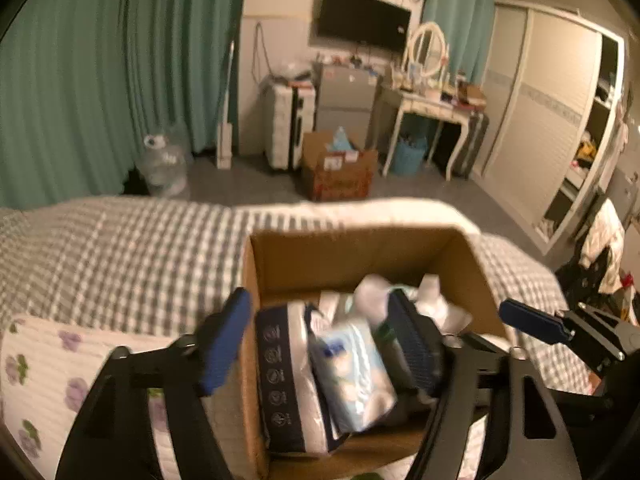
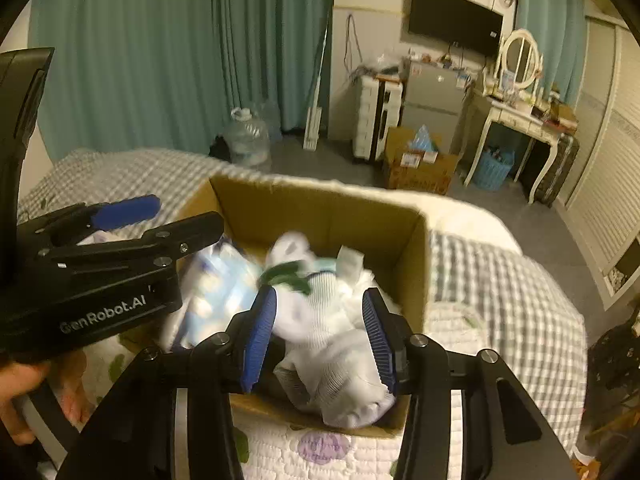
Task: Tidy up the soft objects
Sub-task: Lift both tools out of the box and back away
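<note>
Jaws on the left gripper are standing wide apart, straddling the left wall of the cardboard box: one blue pad is hanging outside it at the lower left of the frame, the other is sitting inside among the contents, and neither is gripping anything. Between those pads, a dark-banded white package and a pale blue tissue pack are lying side by side in the box's left half. Further right, white socks are piling up against the far corner, and the right gripper is poking in from the right edge.

In the right wrist view, the left gripper's black body is filling the left side, a hand peeking in at the lower left. At centre, the right gripper is holding its jaws fairly wide around a bundle of white socks that is lying in the box; whether the pads are pressing the fabric, I cannot tell. Everything is resting on the checked bed.
</note>
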{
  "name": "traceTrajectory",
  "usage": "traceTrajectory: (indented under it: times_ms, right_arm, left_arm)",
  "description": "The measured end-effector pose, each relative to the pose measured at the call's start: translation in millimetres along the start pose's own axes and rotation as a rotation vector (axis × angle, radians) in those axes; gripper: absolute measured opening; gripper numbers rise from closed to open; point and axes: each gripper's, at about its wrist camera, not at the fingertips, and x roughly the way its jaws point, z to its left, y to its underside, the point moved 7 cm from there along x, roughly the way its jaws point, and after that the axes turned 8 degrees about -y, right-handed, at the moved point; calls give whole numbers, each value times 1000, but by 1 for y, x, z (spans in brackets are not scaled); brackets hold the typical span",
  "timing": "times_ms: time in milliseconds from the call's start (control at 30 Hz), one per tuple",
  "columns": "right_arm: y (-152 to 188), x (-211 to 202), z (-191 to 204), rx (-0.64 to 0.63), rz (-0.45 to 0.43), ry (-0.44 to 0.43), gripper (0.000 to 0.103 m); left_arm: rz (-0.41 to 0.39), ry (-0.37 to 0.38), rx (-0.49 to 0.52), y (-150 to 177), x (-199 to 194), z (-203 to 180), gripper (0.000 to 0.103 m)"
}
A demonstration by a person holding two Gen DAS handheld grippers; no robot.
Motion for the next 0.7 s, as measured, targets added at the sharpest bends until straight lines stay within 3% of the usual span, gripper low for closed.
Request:
traceTrajectory:
  times_ms: [100,333,500,700]
  right_arm:
    - [-10,-32,7,-12,-47,9,51]
    - [-24,-109,32,-47,-153,27,57]
    - [-21,-165,50,-60,-229,28,62]
    - [-13,-224,76,-93,-328,28,84]
  left_arm:
    - [-51,1,-23,-15,-32,5,94]
    - [-153,-21,-10,-27,-103,9,103]
    - [-226,-55,22,-24,-161,15,103]
    - [-300,-95,17,-11,-220,30,103]
